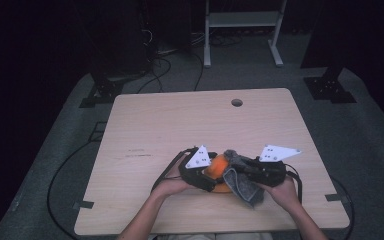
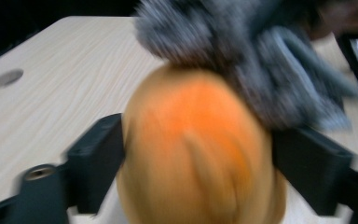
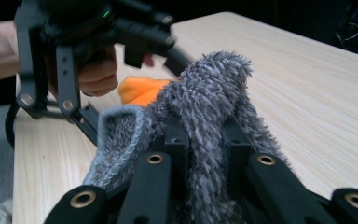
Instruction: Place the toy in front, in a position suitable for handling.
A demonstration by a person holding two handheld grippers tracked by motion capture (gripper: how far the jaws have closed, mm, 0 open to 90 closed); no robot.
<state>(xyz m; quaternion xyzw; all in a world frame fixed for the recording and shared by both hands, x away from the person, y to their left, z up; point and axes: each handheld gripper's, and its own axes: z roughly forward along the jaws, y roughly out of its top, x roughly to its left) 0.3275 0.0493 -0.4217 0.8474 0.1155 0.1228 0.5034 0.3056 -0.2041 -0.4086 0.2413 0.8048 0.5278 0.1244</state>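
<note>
Item 1 – orange rounded object (image 1: 219, 165), soft-looking, exact type can't tell. Loc: near edge of tabletop (image 1: 180, 120), centre-right, between the 2 grippers. In left gripper view it (image 2: 196, 149) sits between that gripper's 2 black jaws, blurred; whether the pads press its sides can't be told. In right gripper view a small part of it (image 3: 142, 89) shows behind the cloth.

Item 2 – grey fuzzy cloth (image 1: 242, 180), shaggy pile w/ smoother knit-like hem. Loc: draped over right side & top of orange object, touching it; lower end hangs toward tabletop near person's right hand. Left gripper view: cloth (image 2: 242, 60) lies on top of orange object, blurred. Right gripper view: cloth (image 3: 205, 112) bunched up between the jaws.

Item 3 – left gripper (image 1: 207, 175). Jaws spread wide, 1 each side of orange object. Held by left hand (image 1: 172, 186). Also seen from right gripper view (image 3: 91, 119), upper left, w/ hand behind it.

Item 4 – right gripper (image 1: 242, 172). Jaws closed tight on grey fuzzy cloth, pile pinched between them. Held by right hand (image 1: 282, 192).

Item 5 – tabletop: pale wood, round cable hole (image 1: 237, 102) at far side, well apart from items 1–4.
</note>
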